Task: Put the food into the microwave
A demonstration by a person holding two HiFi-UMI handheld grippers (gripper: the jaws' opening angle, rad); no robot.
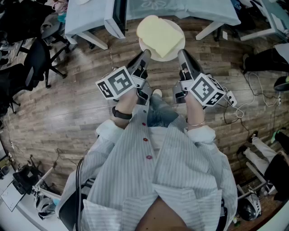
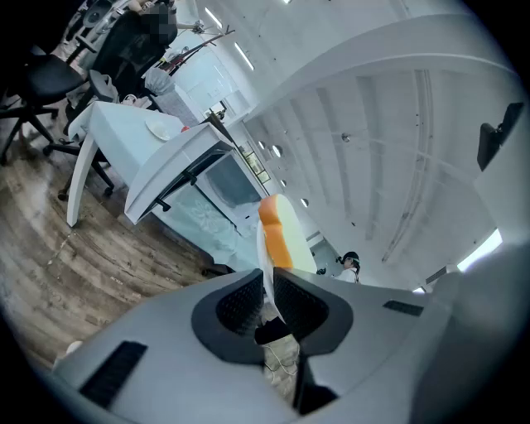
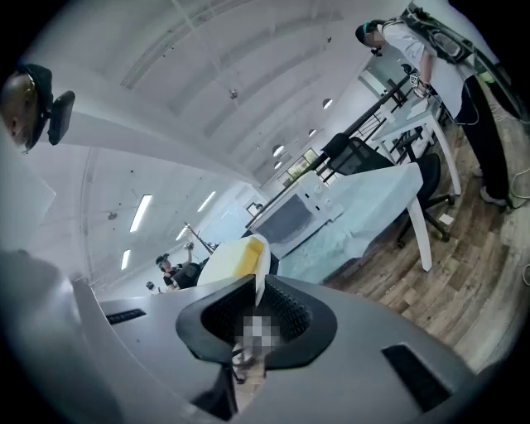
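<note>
A yellow slab of food [image 1: 159, 33] lies on a white plate [image 1: 149, 50], which I hold over the wooden floor in front of me. My left gripper [image 1: 145, 55] is shut on the plate's left rim and my right gripper [image 1: 181, 54] is shut on its right rim. In the left gripper view the thin plate [image 2: 263, 252] stands edge-on between the pads, with the food [image 2: 281, 232] above it. The right gripper view shows the plate [image 3: 260, 267] pinched the same way beside the food [image 3: 225, 262]. The microwave [image 2: 225, 180] stands ahead on a table with its door [image 2: 170, 161] swung open.
The table [image 1: 90, 18] with a pale cloth carries the microwave [image 1: 118, 13]. Black office chairs [image 1: 38, 58] stand at the left. Cables [image 1: 253, 97] trail over the floor at the right. A person [image 3: 431, 58] stands by another desk at the far right.
</note>
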